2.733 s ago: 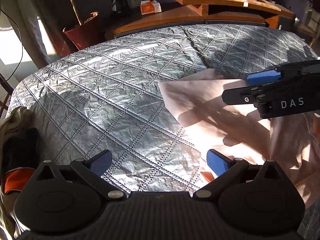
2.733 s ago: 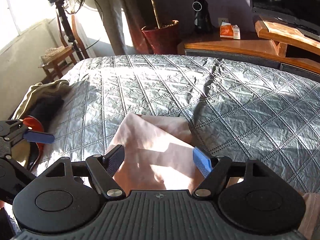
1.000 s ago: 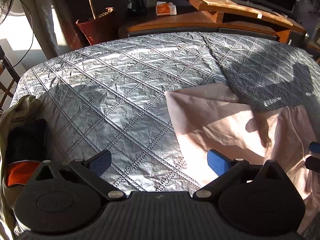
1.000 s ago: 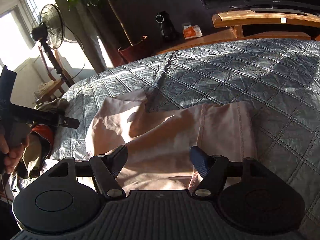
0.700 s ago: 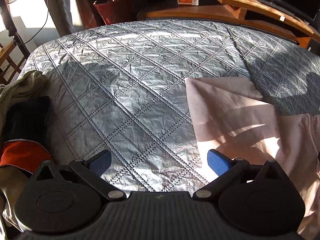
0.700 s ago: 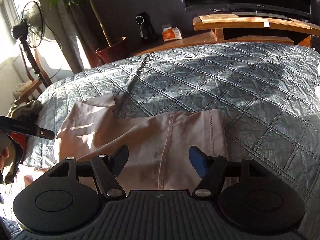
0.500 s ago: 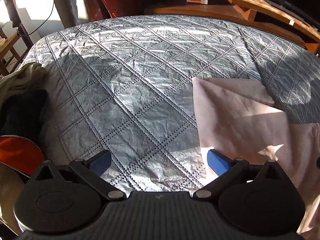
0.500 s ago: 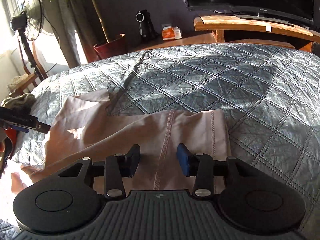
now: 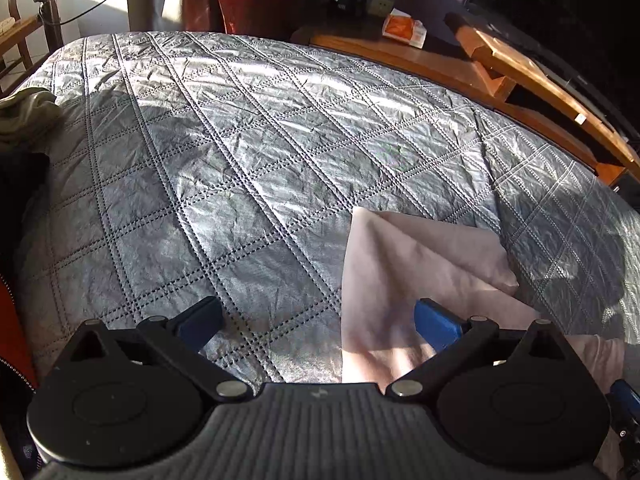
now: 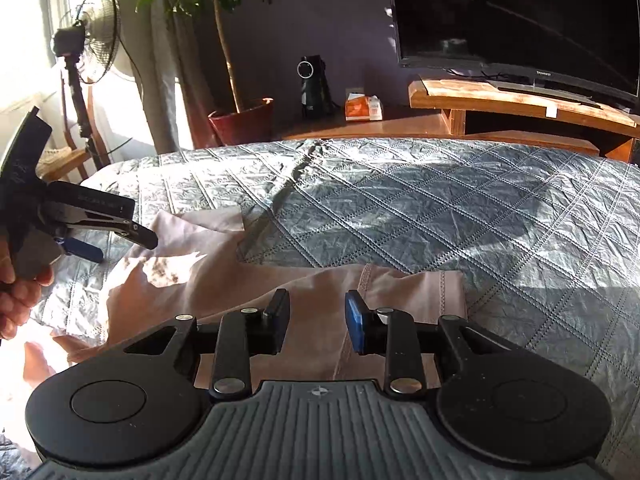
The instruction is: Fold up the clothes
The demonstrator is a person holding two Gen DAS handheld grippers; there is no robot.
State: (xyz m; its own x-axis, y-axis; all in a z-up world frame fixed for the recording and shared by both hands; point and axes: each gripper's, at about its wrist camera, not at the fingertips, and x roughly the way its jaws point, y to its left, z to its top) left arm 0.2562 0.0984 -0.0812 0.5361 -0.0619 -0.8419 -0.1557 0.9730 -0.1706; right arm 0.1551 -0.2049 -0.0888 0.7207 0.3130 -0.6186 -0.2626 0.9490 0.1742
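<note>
A pale pink garment (image 9: 408, 256) lies crumpled on the grey quilted bed (image 9: 240, 160). My left gripper (image 9: 316, 316) hangs low over the garment's left edge. Its jaws are wide and closing, the edge of the cloth lies between them, and the right pad (image 9: 434, 322) is above the pink cloth. In the right wrist view the left gripper (image 10: 120, 248) shows at the left, held by a hand (image 10: 20, 292). My right gripper (image 10: 317, 312) sits over the garment's (image 10: 224, 280) stitched hem with its jaws narrowed to a small gap. Cloth shows below the gap, and the pads are not pressing on it.
A heap of clothes, olive (image 9: 24, 112) and black with orange (image 9: 12, 320), lies at the bed's left edge. Beyond the bed stand a red plant pot (image 9: 256, 4), a wooden bench (image 9: 520, 72), a TV (image 10: 512, 20) and a fan (image 10: 96, 36).
The right gripper's jaws have narrowed from wide to a small gap over the hem. The left gripper has sunk closer to the garment's left edge and rolled.
</note>
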